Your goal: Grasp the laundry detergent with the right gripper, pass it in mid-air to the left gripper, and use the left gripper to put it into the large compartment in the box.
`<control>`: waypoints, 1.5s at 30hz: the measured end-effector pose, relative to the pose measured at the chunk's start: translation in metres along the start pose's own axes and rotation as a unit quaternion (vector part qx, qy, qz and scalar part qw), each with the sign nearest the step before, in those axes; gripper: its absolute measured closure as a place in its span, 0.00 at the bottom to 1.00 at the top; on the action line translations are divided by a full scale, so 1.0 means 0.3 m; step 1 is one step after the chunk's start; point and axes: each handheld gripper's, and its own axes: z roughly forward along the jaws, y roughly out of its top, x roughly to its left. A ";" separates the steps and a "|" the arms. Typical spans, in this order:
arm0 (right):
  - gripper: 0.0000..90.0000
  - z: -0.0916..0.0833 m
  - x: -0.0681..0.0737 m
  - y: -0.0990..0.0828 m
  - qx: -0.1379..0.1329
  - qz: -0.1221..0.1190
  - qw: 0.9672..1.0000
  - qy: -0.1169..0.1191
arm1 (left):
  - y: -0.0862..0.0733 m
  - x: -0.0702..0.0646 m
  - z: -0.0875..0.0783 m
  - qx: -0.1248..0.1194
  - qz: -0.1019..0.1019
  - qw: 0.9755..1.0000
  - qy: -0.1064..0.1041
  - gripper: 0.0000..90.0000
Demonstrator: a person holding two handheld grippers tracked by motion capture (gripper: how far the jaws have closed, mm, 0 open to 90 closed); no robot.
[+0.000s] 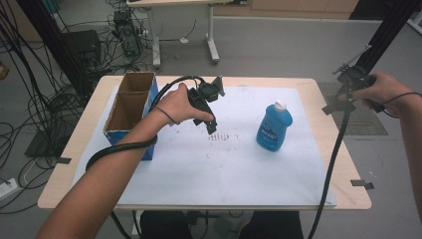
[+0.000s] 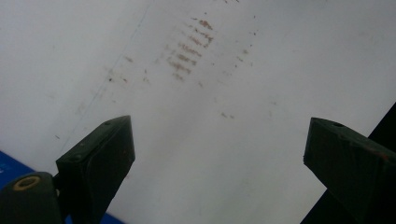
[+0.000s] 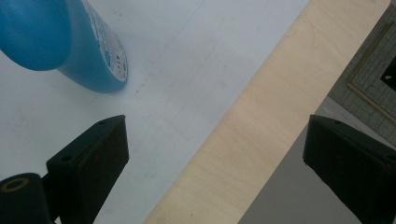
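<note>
A blue bottle with a white cap stands upright on the white sheet, right of centre. In the right gripper view the blue bottle is at the upper left, apart from the jaws. My left gripper points down over the middle of the sheet, beside a patch of reddish marks. Its jaws stand wide apart with nothing between them. My right gripper hovers over the table's right edge, to the right of the bottle. It is open and empty.
An open cardboard box with two compartments and blue sides stands at the left of the wooden table. Thick cables trail from both grippers. Beyond the table are a desk's legs, floor cables and black stand poles.
</note>
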 end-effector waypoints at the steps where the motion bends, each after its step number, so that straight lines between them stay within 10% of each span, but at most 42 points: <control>1: 0.08 0.001 -0.001 -0.005 0.000 -0.002 1.000 0.001 | 0.000 -0.001 0.000 0.000 0.000 1.000 0.000 0.10; 45: 0.09 0.120 0.012 -0.186 -0.017 0.007 0.999 0.037 | 0.008 0.004 0.017 0.003 -0.006 1.000 -0.011 0.09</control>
